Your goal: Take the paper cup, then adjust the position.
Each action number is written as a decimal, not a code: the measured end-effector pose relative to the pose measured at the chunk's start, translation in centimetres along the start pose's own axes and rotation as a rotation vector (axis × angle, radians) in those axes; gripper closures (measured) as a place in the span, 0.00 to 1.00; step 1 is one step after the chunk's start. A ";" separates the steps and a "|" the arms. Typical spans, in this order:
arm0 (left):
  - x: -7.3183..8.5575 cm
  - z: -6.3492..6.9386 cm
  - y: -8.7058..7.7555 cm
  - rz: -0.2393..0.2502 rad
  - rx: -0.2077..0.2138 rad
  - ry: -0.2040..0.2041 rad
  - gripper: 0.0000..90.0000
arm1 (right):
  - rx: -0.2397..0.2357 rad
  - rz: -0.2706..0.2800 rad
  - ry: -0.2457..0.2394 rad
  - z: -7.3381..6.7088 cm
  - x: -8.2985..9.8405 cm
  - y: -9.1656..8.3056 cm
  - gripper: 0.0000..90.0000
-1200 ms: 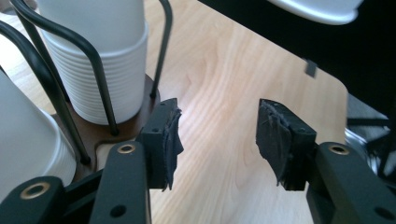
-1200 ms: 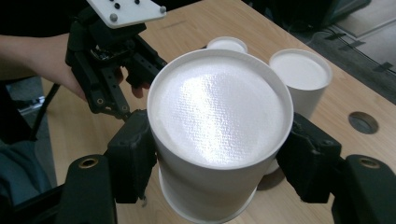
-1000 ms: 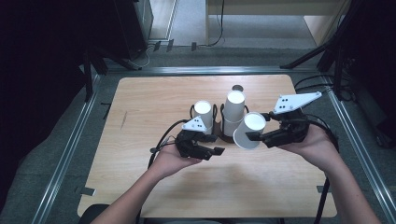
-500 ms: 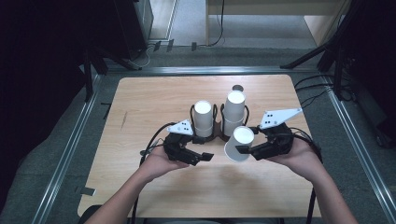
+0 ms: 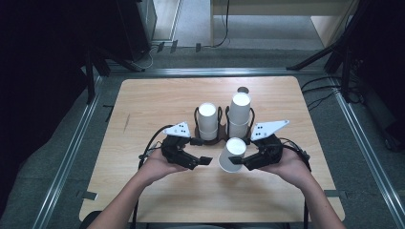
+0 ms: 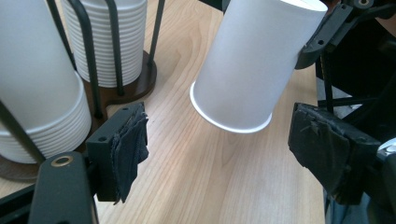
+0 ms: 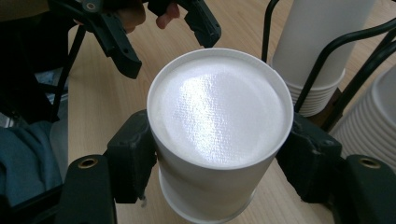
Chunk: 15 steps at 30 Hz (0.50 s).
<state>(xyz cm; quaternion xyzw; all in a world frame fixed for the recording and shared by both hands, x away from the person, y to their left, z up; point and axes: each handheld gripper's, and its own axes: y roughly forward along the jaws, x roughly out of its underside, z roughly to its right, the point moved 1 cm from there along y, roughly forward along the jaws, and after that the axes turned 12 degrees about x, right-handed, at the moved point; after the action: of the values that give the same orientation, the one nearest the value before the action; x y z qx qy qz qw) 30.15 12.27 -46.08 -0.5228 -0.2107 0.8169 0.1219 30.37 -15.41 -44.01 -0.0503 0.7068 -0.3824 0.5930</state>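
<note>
Overhead, a light wooden table (image 5: 143, 109) carries a dark wire cup holder (image 5: 222, 138) near its middle, with two stacks of white paper cups standing bottom-up in it; the left stack (image 5: 207, 120) is the shorter and the right stack (image 5: 239, 113) the taller. Just near of the holder, the right gripper (image 5: 248, 161) is clamped on a single white paper cup (image 5: 232, 153), which is inverted and tilted, its closed base up and its open rim lifted off the wood; in the right gripper view the two black jaws press against opposite sides of the cup's wall just below the base, and the stacks in their wire hoops stand at the right. To the left of the cup, the left gripper (image 5: 203, 161) is held in the person's left hand (image 5: 160, 164) with its jaws spread apart and nothing between them; in the left gripper view its padded fingers (image 6: 123, 151) stand wide on either side of the frame, the tilted cup hangs beyond them without touching either one, and the ribbed rims of the stacks and the holder's dark base sit at the far left. The right hand (image 5: 291, 164) grips the other tool from the near right; cables trail from both grippers across the table.
</note>
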 end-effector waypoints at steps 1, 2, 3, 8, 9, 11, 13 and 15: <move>0.1 0.0 0.0 0.003 -0.003 -0.004 0.21 | -0.002 0.005 -0.001 0.0 0.1 0.1 0.37; 0.3 -0.2 -0.1 -0.010 -0.002 -0.006 0.21 | -0.005 0.008 0.003 -0.1 0.1 0.3 0.37; 0.4 -0.3 -0.1 -0.013 0.000 -0.010 0.20 | -0.007 0.007 0.007 -0.1 0.2 0.5 0.37; 0.8 -0.4 -0.5 -0.002 0.001 -0.018 0.17 | -0.015 0.014 -0.006 -0.6 0.4 1.3 0.37; 0.8 -0.4 -0.5 -0.002 0.001 -0.018 0.16 | -0.015 0.014 -0.006 -0.6 0.4 1.3 0.37; 0.9 -0.3 -0.6 0.004 -0.004 -0.015 0.15 | -0.019 0.020 -0.011 -0.7 0.5 1.7 0.37; 0.9 -0.3 -0.6 0.005 -0.006 -0.020 0.14 | -0.024 0.019 -0.007 -0.8 0.5 1.9 0.37; 1.0 -0.4 -0.6 0.009 0.007 -0.035 0.13 | -0.029 0.022 -0.010 -0.9 0.6 2.1 0.37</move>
<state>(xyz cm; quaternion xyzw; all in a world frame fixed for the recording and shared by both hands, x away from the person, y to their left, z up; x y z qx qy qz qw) 30.03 13.32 -46.74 -0.5088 -0.2075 0.8274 0.1165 30.26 -13.83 -45.70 -0.0529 0.7099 -0.3654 0.5997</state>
